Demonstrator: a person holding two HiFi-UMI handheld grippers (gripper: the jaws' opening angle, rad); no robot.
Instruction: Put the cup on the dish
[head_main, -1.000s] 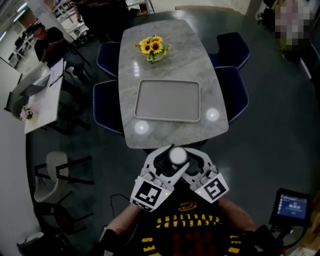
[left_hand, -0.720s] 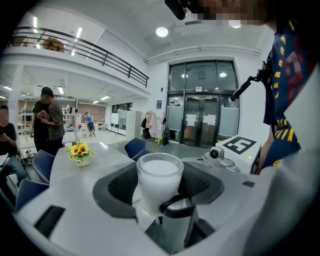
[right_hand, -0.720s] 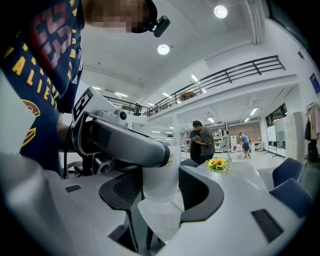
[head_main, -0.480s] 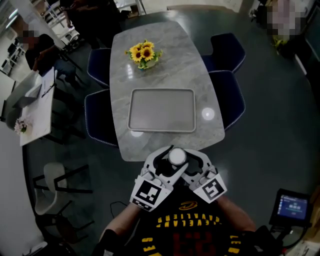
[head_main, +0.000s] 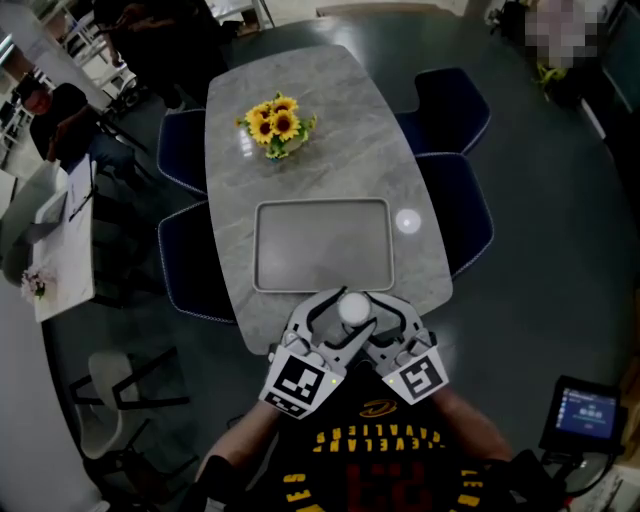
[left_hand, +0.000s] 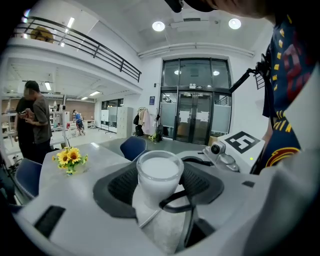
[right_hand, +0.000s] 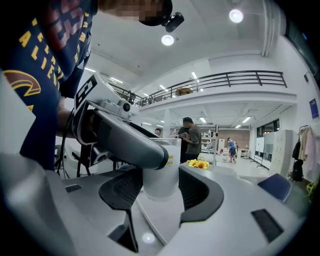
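A small white cup (head_main: 353, 308) is held upright between both grippers in front of my chest, just over the near edge of the marble table (head_main: 310, 90). My left gripper (head_main: 334, 316) is shut on the cup (left_hand: 160, 172), its black pads against the sides. My right gripper (head_main: 374, 316) grips the same cup (right_hand: 161, 170) from the other side, and the left gripper's jaw crosses in front of it there. The dish is a flat grey rectangular tray (head_main: 322, 245) lying bare on the table, just beyond the cup.
A bunch of sunflowers (head_main: 272, 125) stands on the table behind the tray. Dark blue chairs (head_main: 455, 110) line both long sides of the table. People stand and sit at the far left near a white desk (head_main: 50, 240). A screen (head_main: 585, 412) sits at the lower right.
Both grippers have carried the cup forward together. The table and tray have drawn closer in the head view, and the cup now hangs at the table's near edge.
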